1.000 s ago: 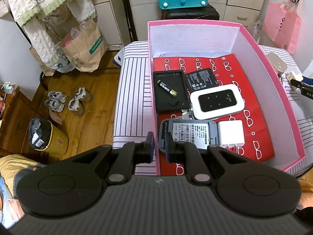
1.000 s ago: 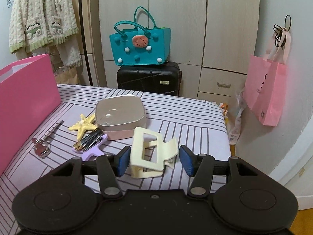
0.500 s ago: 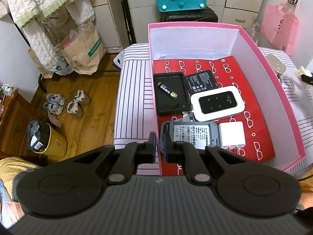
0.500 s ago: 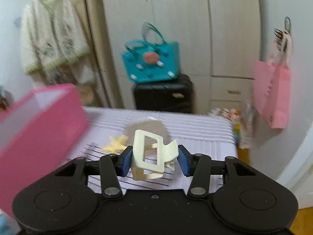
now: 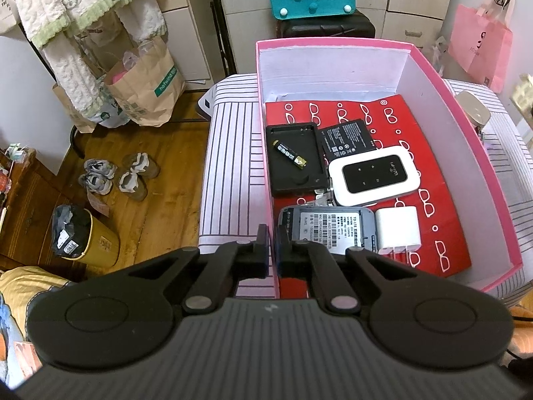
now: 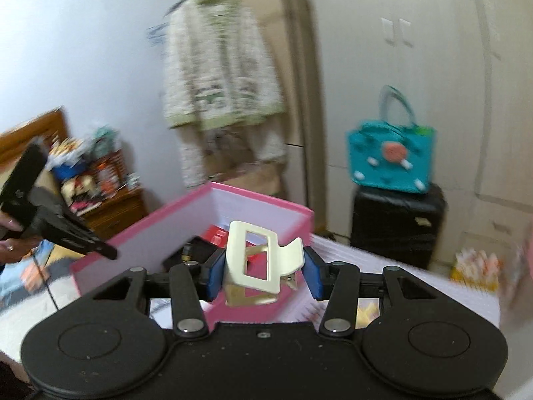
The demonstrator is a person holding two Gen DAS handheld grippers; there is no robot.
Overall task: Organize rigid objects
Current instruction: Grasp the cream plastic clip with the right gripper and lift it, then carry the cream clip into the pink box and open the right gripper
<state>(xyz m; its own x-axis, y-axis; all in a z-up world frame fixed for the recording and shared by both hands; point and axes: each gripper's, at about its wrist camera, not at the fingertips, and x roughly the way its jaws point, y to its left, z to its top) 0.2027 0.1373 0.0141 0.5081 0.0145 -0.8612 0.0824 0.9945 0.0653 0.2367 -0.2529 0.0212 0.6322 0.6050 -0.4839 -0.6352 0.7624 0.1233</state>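
half the pink box (image 5: 473, 153) floor seemingly bare beside its right wall

Both grippers matte black: left gripper (image 5: 272, 250) w/ black pads, right gripper (image 6: 263, 271) w/ blue pads; silver pivot screws, round side discs, ribbed grey body.
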